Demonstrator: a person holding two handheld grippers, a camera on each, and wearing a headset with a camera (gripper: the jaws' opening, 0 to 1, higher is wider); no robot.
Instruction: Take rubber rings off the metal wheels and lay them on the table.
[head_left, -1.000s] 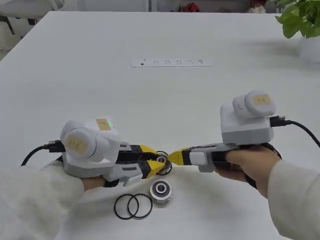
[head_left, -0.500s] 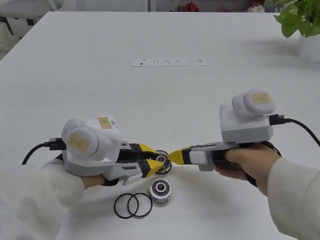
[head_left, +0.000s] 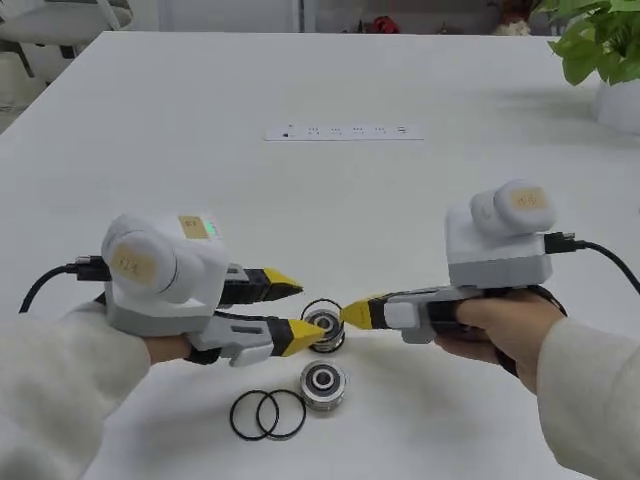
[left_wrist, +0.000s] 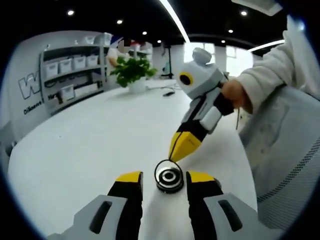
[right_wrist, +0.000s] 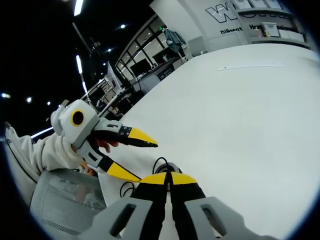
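Landmark: the metal wheel on the white worktop, between the two tools.

- Left tongs: spread wide, yellow tips set either side of the wheel. In the left gripper view the wheel sits in the gap between the jaws, with a little space on each side. Nothing is pinched.
- Right tongs: pressed together, coming at the wheel from the side opposite the left tongs. The tip meets the edge of a black rubber ring. It looks to be pinching that edge, though the contact is small.
- That ring stands up partly off the wheel as a thin loop, the rest of it still on the wheel.
- Second wheel: just beside the landmark wheel, on the person's side of it, lying flat with its bearing centre up.
- Two loose rings: flat on the worktop, overlapping each other, near the second wheel and a little further from the landmark wheel, toward the left tongs' side.
- Power strip: well beyond the wheel, far side of the worktop.
- Potted plant: far corner, well apart from the wheel, on the right tongs' side.
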